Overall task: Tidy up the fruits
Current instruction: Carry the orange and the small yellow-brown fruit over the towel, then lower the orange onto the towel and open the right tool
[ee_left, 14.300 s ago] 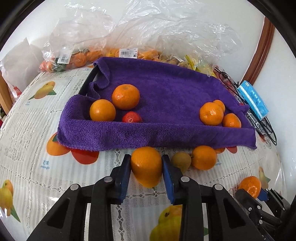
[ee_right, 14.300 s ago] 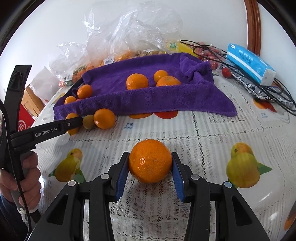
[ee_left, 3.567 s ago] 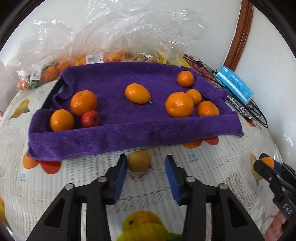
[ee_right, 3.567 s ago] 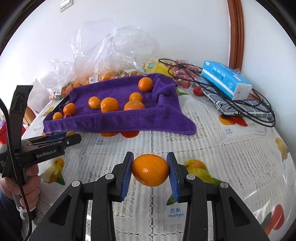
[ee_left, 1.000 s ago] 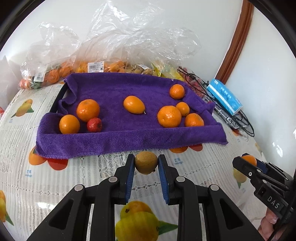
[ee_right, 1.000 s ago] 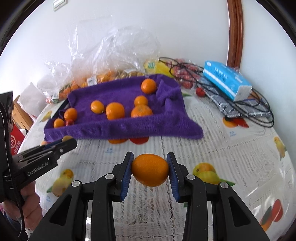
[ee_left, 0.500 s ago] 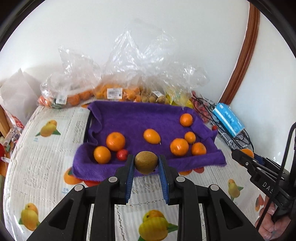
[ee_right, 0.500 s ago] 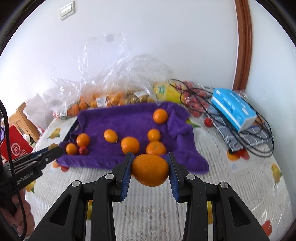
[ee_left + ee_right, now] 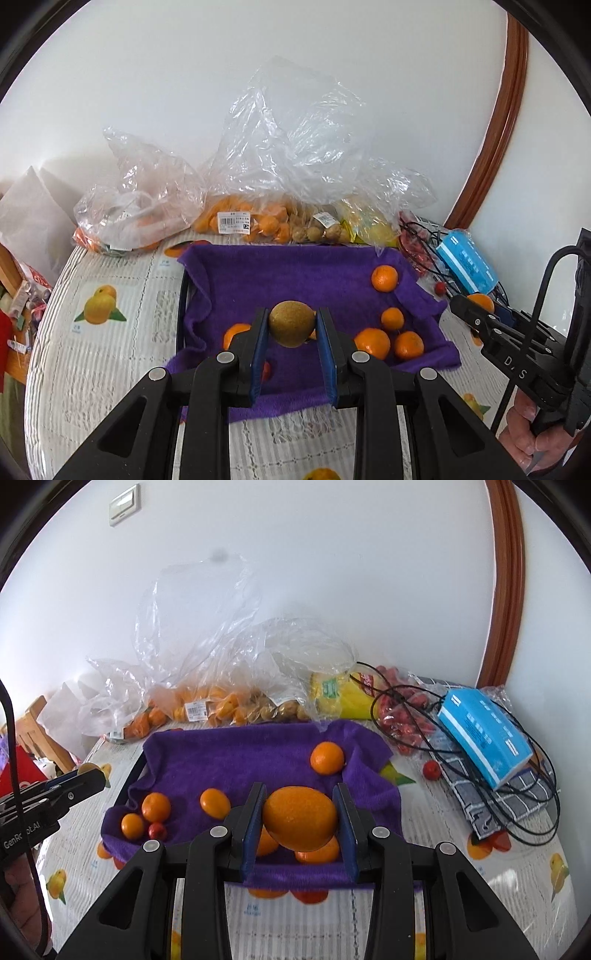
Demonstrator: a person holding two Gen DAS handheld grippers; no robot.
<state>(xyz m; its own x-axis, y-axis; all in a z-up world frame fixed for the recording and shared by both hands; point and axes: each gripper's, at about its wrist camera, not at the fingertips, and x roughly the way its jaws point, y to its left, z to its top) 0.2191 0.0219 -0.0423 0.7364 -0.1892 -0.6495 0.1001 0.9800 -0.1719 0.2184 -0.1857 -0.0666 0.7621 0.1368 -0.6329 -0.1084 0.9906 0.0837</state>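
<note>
Left gripper point(image 9: 291, 329): jaws closed on a brownish-green fruit point(image 9: 291, 328), which sits between the blue pads at the fingertips, clear of the table. In the left wrist view the fruit hangs over the purple towel point(image 9: 295, 273), which spreads from 9 to 3 o'clock behind it.

Right gripper point(image 9: 300, 819): jaws clamped on a large orange point(image 9: 300, 819), pads pressing both flanks. The orange is held over the towel's near edge, in the air.

On the towel, left wrist view: one orange at 2 o'clock near the far right corner point(image 9: 384, 278); a cluster of three at 3 o'clock, just right of the held fruit point(image 9: 392, 318); one partly hidden behind the left finger at 9 o'clock point(image 9: 234, 332). Right wrist view: two oranges and a small red fruit point(image 9: 157, 830) at 9 o'clock by the towel's left edge, and an oval orange fruit point(image 9: 215, 803) just left of the gripper.

The towel lies on a tablecloth printed with fruit point(image 9: 443, 849). Behind the towel, at 12 o'clock, clear plastic bags of fruit point(image 9: 236, 221) rest against the wall. At 2 o'clock in the right wrist view: a blue box point(image 9: 484, 734) with black cable point(image 9: 424, 746) looped over it.

The right gripper shows at 3 o'clock in the left wrist view, with a person's hand point(image 9: 524, 439) on its handle.
</note>
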